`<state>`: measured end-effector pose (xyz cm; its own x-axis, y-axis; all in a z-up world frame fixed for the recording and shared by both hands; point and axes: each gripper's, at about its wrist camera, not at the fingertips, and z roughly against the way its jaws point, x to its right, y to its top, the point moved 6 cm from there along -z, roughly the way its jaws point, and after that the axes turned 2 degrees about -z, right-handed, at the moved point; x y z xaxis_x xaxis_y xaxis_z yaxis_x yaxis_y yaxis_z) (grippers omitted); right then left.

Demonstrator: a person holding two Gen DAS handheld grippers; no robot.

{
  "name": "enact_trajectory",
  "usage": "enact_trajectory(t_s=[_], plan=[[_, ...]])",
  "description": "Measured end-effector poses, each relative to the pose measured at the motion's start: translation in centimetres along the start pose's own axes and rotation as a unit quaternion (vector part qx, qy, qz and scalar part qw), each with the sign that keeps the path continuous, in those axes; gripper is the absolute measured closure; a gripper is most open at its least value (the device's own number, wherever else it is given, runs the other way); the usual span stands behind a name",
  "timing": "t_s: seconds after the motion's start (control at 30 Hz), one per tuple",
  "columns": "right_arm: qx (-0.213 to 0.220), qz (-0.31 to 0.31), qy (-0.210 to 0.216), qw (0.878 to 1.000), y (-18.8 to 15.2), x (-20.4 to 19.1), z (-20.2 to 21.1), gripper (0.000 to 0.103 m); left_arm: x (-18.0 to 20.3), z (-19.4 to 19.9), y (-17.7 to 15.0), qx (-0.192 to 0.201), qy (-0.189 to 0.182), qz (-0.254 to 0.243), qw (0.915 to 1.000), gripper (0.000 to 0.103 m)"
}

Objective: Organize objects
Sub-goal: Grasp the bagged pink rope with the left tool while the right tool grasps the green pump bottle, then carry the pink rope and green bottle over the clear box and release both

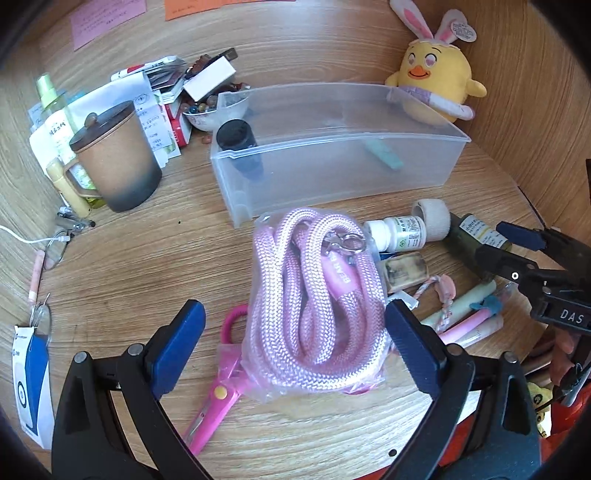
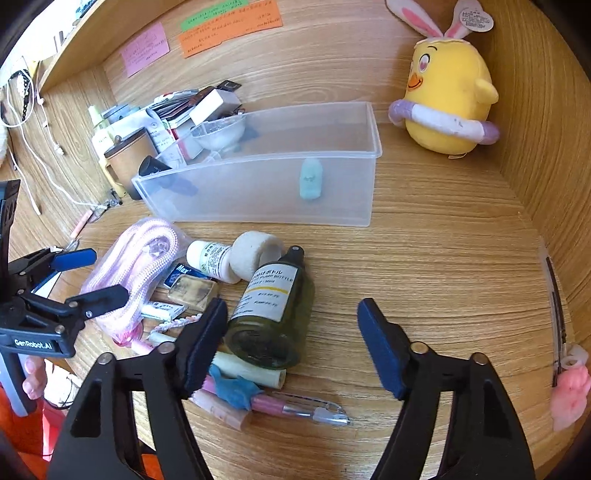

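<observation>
This is a home desk nook, a wood-grain desktop (image 2: 424, 258) enclosed by matching wood-grain back and side panels. Pink, orange and green handwritten paper notes (image 2: 229, 24) are stuck on the back panel at twelve o'clock. A yellow plush chick with pink rabbit ears (image 2: 448, 99) sits in the corner at two o'clock. A brown ceramic lidded mug (image 1: 114, 158) stands at ten o'clock before a heap of papers and small cartons (image 1: 155, 92). A clear plastic storage bin (image 2: 280, 184) lies in the middle, with small bottles, pens and pink-handled scissors (image 1: 218, 384) scattered at six o'clock.
</observation>
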<state>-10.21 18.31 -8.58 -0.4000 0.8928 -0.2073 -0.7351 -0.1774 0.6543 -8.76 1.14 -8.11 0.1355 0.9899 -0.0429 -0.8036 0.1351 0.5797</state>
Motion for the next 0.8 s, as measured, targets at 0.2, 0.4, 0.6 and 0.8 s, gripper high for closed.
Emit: enact_trajectory(t_s=[0.2, 0.4, 0.6, 0.8], plan=[[-0.005, -0.002, 0.006, 1.0, 0.1, -0.1, -0.5, 0.041, 1.1, -1.6, 0.1, -0.018, -0.017, -0.013, 0.9996, 0.004], [-0.007, -0.008, 0.007, 1.0, 0.5, -0.1, -1.0, 0.045, 1.1, -3.6, 0.3, -0.024, -0.022, 0.0, 0.9995, 0.004], [-0.015, -0.005, 0.007, 1.0, 0.7, 0.0, -1.4, 0.061, 0.3, -3.5, 0.1, -0.014, -0.029, 0.017, 0.9994, 0.022], [-0.01, -0.009, 0.002, 1.0, 0.3, 0.2, -1.4, 0.065, 0.2, -3.1, 0.2, 0.004, -0.021, 0.017, 0.9996, 0.037]])
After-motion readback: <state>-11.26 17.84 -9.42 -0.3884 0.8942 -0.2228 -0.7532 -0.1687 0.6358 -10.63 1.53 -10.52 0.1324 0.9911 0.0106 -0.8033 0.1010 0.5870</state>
